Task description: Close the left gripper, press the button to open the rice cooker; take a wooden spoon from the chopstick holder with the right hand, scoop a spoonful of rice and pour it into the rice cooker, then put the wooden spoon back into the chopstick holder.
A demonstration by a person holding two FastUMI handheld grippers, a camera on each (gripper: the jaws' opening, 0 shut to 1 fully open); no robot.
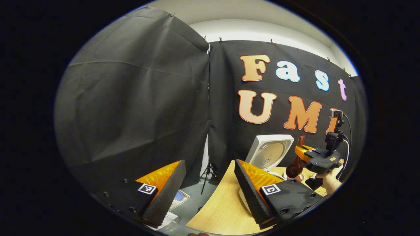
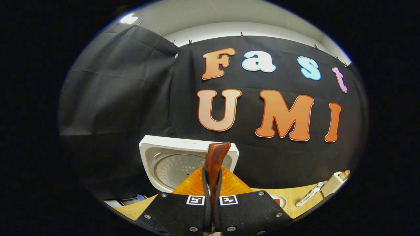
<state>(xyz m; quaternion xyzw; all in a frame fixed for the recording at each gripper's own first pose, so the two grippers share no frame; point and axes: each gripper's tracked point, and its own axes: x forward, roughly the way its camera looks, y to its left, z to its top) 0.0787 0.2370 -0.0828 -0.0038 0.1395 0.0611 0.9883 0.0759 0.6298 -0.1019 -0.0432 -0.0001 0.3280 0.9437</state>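
In the left gripper view, the left gripper [image 1: 210, 183] is hovering with its jaws spread wide and nothing between them above the wooden table [image 1: 223, 209], while the white rice cooker [image 1: 269, 152] is standing with its lid raised, and farther right the right gripper [image 1: 303, 151] is carrying the dark brown, glossy wooden spoon [image 1: 295, 164], bowl hanging low. In the right gripper view, that gripper's jaws are pinching the spoon's handle, which is rising upright between them before the open lid.

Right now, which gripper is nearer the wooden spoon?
Right. The right gripper is shut on the wooden spoon, handle clamped between its fingers. The left gripper is open, off to the side, apart from the spoon.
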